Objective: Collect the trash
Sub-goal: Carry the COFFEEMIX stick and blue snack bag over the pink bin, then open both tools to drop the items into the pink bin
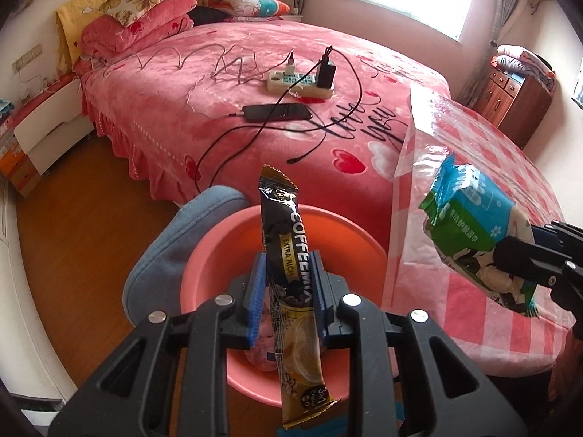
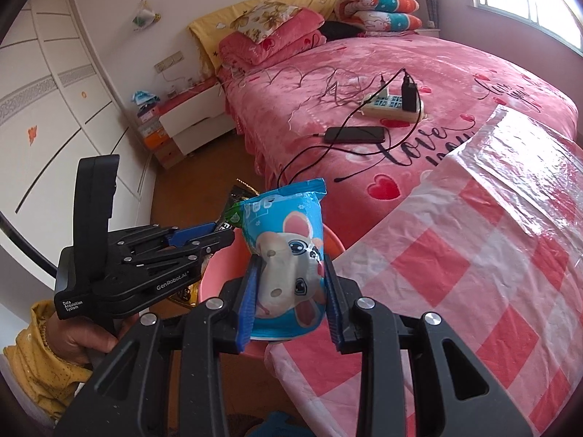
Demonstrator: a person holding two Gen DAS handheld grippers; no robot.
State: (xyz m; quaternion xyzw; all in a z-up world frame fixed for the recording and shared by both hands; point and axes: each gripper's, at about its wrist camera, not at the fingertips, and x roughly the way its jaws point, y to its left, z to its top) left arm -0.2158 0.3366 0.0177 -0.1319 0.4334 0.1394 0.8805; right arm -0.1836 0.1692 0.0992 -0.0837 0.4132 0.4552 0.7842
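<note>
My left gripper (image 1: 288, 273) is shut on a black and gold coffee-mix sachet (image 1: 288, 255) and holds it upright above a pink plastic basin (image 1: 218, 255). My right gripper (image 2: 291, 273) is shut on a blue and green wet-wipes packet (image 2: 288, 247) with a cartoon animal, held beside the table edge and over the basin (image 2: 218, 273). The packet (image 1: 473, 233) and the right gripper (image 1: 517, 251) also show at the right of the left wrist view. The left gripper (image 2: 222, 233) shows at the left of the right wrist view. Something small lies in the basin, mostly hidden.
A table with a pink checked plastic cloth (image 2: 455, 273) stands to the right. A blue cushioned seat (image 1: 175, 240) is left of the basin. The pink bed (image 1: 255, 83) behind carries a power strip (image 1: 300, 82), a phone (image 1: 278, 112) and cables. A nightstand (image 1: 51, 123) stands at left.
</note>
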